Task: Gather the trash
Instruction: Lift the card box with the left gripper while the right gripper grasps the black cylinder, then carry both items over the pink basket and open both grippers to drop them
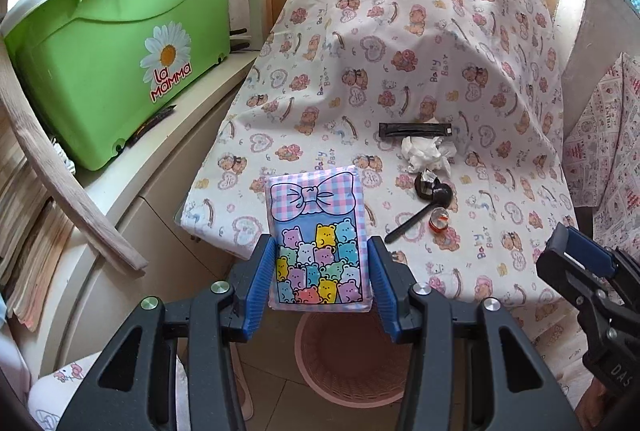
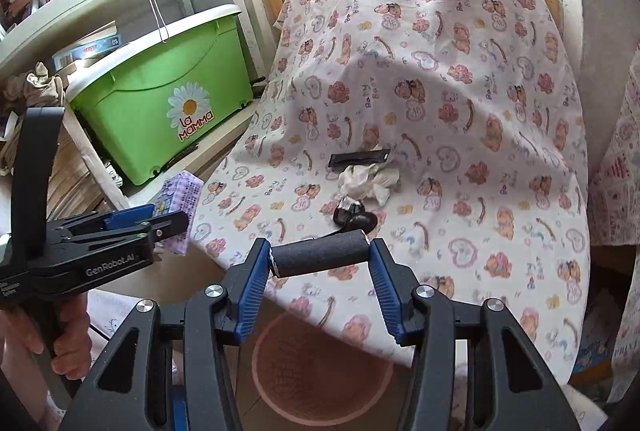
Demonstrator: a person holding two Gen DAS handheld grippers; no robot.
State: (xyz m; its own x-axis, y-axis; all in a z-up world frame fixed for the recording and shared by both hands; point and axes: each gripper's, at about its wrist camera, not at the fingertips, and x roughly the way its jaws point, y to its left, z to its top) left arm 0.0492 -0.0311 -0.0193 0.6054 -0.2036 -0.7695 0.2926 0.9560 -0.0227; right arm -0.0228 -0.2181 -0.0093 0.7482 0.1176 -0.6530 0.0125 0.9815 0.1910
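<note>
Two grippers are each clamped on a piece of trash. Seen from the left wrist, the left gripper (image 1: 322,263) squeezes a flat packet printed with pastel bears and a bow (image 1: 318,235) between its blue pads (image 1: 262,283), holding it upright over a pink woven bin (image 1: 352,363) on the floor below. Beyond the packet, a table draped in a bear-print cloth (image 1: 400,43) carries more litter: a crumpled white tissue (image 1: 428,153), a long black wrapper (image 1: 416,130) just behind it, a black spoon-like utensil (image 1: 420,203) and a small orange-and-clear cap (image 1: 439,221) beside its handle. A green storage tub (image 1: 116,67) marked "La Mamma" sits on a white shelf to the left. The right gripper (image 1: 576,271) juts in at the right edge.

From the right wrist, the right gripper (image 2: 320,259) pinches a dark grey foam cylinder (image 2: 320,253) end to end between its pads, above the table's near edge and just over the bin (image 2: 324,371). The tissue (image 2: 368,179), wrapper (image 2: 360,158) and black utensil (image 2: 356,219) lie on the cloth (image 2: 460,71) ahead. At left, the left gripper (image 2: 176,221) holds the packet (image 2: 182,199) edge-on, with the person's hand (image 2: 68,339) on its grip and the tub (image 2: 168,99) behind.
</note>
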